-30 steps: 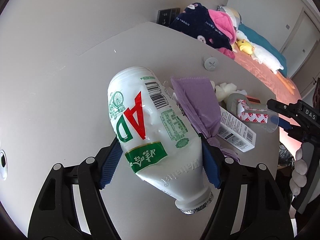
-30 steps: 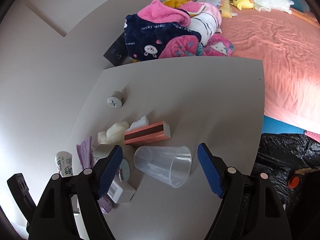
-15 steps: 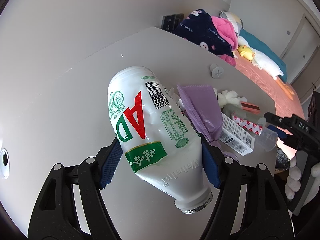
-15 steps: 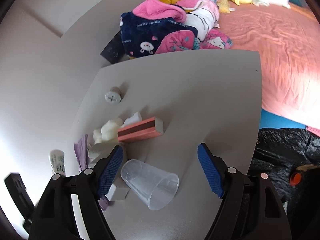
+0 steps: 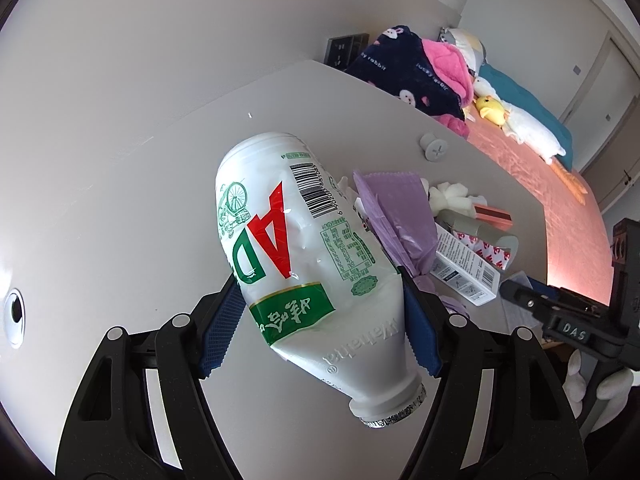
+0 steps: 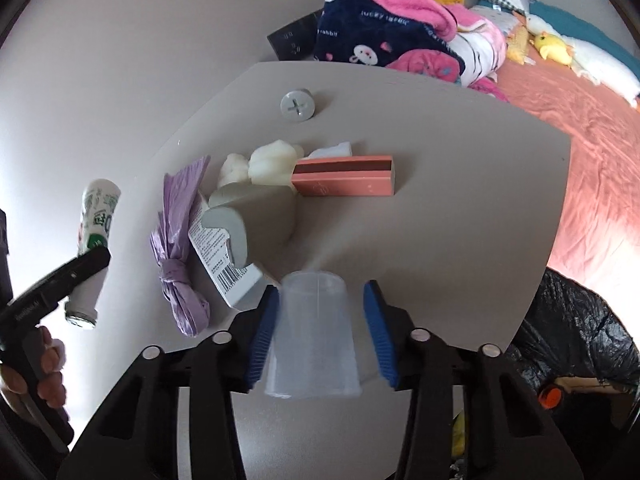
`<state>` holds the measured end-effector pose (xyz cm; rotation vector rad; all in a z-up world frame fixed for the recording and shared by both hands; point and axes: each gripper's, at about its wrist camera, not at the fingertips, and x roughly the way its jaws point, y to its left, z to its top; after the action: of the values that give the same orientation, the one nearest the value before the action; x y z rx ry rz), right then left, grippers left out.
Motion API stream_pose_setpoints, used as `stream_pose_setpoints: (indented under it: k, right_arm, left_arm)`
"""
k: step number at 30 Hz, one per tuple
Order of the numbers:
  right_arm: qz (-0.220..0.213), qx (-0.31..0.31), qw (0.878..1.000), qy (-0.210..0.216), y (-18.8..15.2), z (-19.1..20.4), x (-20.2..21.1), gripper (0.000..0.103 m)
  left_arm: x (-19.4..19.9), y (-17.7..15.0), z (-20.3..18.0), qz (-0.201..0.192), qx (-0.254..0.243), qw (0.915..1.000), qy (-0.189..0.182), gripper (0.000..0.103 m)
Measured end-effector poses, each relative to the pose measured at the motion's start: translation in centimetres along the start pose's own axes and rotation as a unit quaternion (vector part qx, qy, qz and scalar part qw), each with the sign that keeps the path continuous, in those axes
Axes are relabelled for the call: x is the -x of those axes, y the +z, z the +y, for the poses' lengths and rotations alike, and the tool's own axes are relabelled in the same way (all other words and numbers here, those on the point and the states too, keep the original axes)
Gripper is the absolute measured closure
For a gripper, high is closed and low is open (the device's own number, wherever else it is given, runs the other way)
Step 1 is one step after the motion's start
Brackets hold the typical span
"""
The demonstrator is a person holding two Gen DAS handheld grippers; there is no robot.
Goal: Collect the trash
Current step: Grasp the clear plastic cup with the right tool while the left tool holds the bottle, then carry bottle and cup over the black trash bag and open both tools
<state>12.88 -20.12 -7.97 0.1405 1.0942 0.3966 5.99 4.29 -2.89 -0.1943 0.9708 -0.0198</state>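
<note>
My left gripper [image 5: 320, 320] is shut on a white plastic AD bottle [image 5: 304, 256] and holds it above the grey table [image 5: 120, 208], neck toward the camera. The bottle also shows in the right wrist view [image 6: 94, 236]. My right gripper [image 6: 320, 328] has its blue pads on either side of a clear plastic cup [image 6: 314, 336] lying near the table's front edge; the left pad touches it, and a narrow gap shows at the right pad. Trash lies beyond: a purple bag [image 6: 180, 248], a white carton [image 6: 224, 264], a grey foam piece [image 6: 252, 216], a pink box [image 6: 344, 176], white foam lumps [image 6: 264, 160].
A grey round plug [image 6: 298, 106] sits farther back on the table. A black trash bag [image 6: 580, 328] hangs off the table's right side. Piled clothes [image 6: 392, 28] and a bed with a pink sheet [image 6: 592, 132] lie behind.
My right gripper moved in over the clear cup and narrowed around it; the cup now lies between the pads. My left gripper lifted the bottle slightly and turned left.
</note>
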Motion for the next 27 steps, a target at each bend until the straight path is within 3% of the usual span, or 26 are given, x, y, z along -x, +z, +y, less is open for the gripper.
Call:
stream_pose_setpoints:
  k: [12,27]
  right_arm:
    - [-0.039,-0.016,0.999,0.003,-1.0,0.3,4.7,0.065]
    - [-0.100,-0.048,0.994,-0.005,-4.1,-1.7,12.5,0.065]
  left_arm:
    - [2.8,-0.1,-1.5,-0.029,-0.017,0.9993,-0.018,0.033]
    - [5.1,-1.1,-8.1,-0.037,-0.079,0.9934,-0.075,0.033]
